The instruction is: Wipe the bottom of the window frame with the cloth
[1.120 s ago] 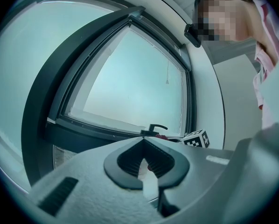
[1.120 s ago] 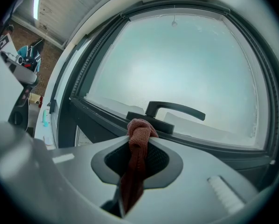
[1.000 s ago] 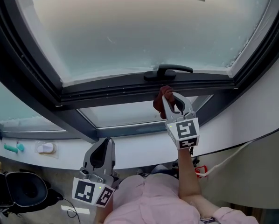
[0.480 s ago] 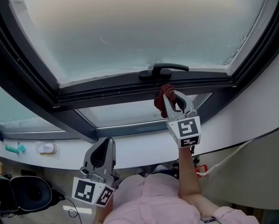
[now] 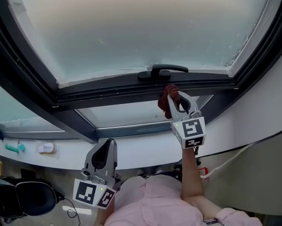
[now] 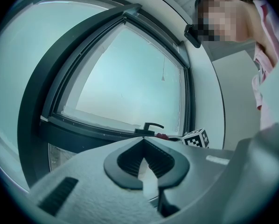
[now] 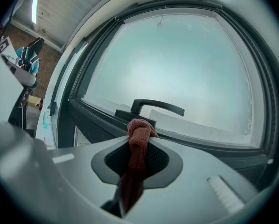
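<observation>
Right gripper (image 5: 175, 98): jaws clamped on the cloth (image 5: 167, 98), raised to the window frame (image 5: 108, 92).
Cloth: a rust-red bunch. Its knotted end pokes out past the jaw tips and the rest hangs back between them, as the right gripper view (image 7: 138, 141) shows.
Cloth position: at the lower edge of the frame's bottom rail, just below and to the right of the handle (image 5: 162, 71). It seems to touch the rail, though contact is hard to confirm.
Left gripper (image 5: 104, 147): held low near the white sill (image 5: 141, 149), well apart from the frame. Jaws are together with nothing between them, and its own view (image 6: 143, 141) shows the pads meeting at the tips.
Just changed: over the last second the cloth has slid a little to the right along the rail, away from the handle base. The left gripper has stayed put.
Meaning for the task: the wipe looks under way, as a sideways stroke toward the right corner.
Progress: probably early or mid-stroke, since the long stretch of rail left of the handle lies far from the cloth.
Next move, as a guess: keep the bunch pressed to the rail while sliding, then come back leftward under the handle.
Risk: the handle overhangs the rail, so the jaws could knock it on the return.
</observation>
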